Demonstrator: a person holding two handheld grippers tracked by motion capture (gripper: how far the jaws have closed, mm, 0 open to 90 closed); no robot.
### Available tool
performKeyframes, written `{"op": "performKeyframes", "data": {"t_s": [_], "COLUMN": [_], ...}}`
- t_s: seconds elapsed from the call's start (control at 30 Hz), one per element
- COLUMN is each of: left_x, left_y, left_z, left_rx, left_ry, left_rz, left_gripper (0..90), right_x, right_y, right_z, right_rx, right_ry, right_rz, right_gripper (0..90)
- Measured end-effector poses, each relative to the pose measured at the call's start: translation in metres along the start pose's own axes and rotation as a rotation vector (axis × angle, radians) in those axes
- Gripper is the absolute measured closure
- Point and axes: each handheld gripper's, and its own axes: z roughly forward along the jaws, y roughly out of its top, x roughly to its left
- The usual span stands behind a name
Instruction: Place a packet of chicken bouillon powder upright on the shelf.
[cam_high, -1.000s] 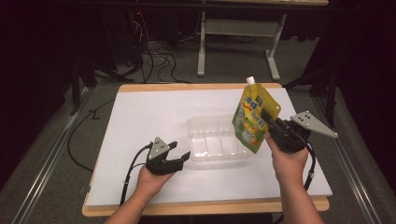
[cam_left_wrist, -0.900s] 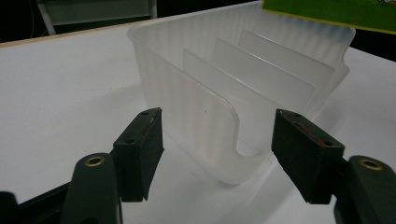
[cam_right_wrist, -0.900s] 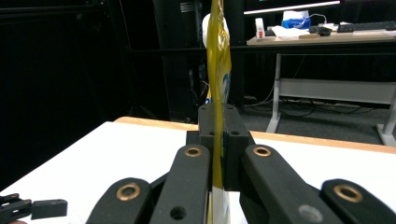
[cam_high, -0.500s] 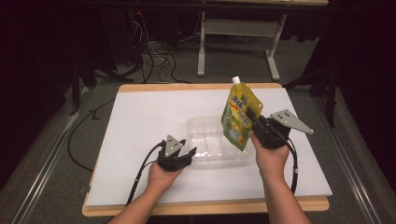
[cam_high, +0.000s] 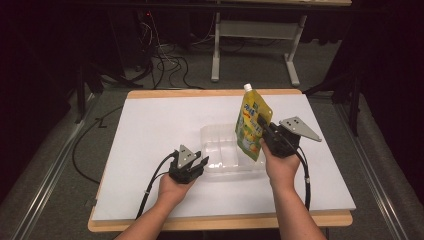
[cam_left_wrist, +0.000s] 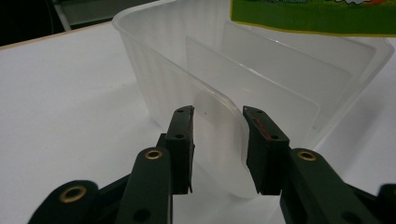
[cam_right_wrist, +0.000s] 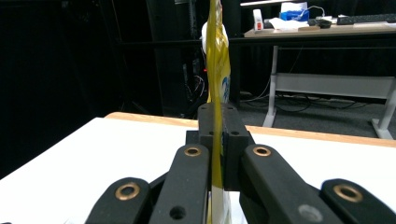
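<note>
The yellow pouch (cam_high: 253, 125) hangs upright over the right end of the clear divided tub (cam_high: 220, 152), clamped edge-on in my right gripper (cam_high: 263, 129); it's not yet inside. My left gripper (cam_high: 201, 163) straddles the tub's near corner wall, jaws parted. A second ago the pouch was farther right, off the tub, on the white tabletop (cam_high: 150, 125) side.

The room was dark around a lit white-topped table (cam_high: 150, 130) with a wooden edge. Behind it stood a grey desk frame (cam_high: 255, 45) on grey carpet (cam_high: 50, 165), with tangled cables (cam_high: 160, 65).
</note>
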Motion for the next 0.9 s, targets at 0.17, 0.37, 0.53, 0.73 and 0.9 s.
{"op": "performKeyframes", "data": {"t_s": [0.17,0.37,0.53,0.73,0.9], "left_x": [0.000,-0.001,-0.002,-0.002,-0.002], "left_y": [0.000,0.000,-0.001,0.000,0.000], "left_z": [0.000,-0.001,-0.001,-0.002,-0.002], "left_rx": [0.001,0.001,0.003,0.003,0.003], "left_ry": [0.000,0.006,0.010,0.017,0.019], "left_rz": [0.003,0.008,0.012,0.009,0.003], "left_gripper": [65.9,66.6,67.2,68.7,69.8], "right_x": [0.000,0.001,0.003,0.004,0.002], "right_y": [-0.003,-0.006,-0.008,-0.013,-0.019], "right_z": [0.004,0.008,0.011,0.014,0.014], "right_rx": [0.004,0.000,-0.003,-0.007,-0.025], "right_ry": [-0.006,-0.007,0.000,-0.002,0.006], "right_rz": [0.002,0.004,-0.002,-0.004,-0.001], "right_gripper": [90.0,90.0,90.0,90.0,90.0]}}
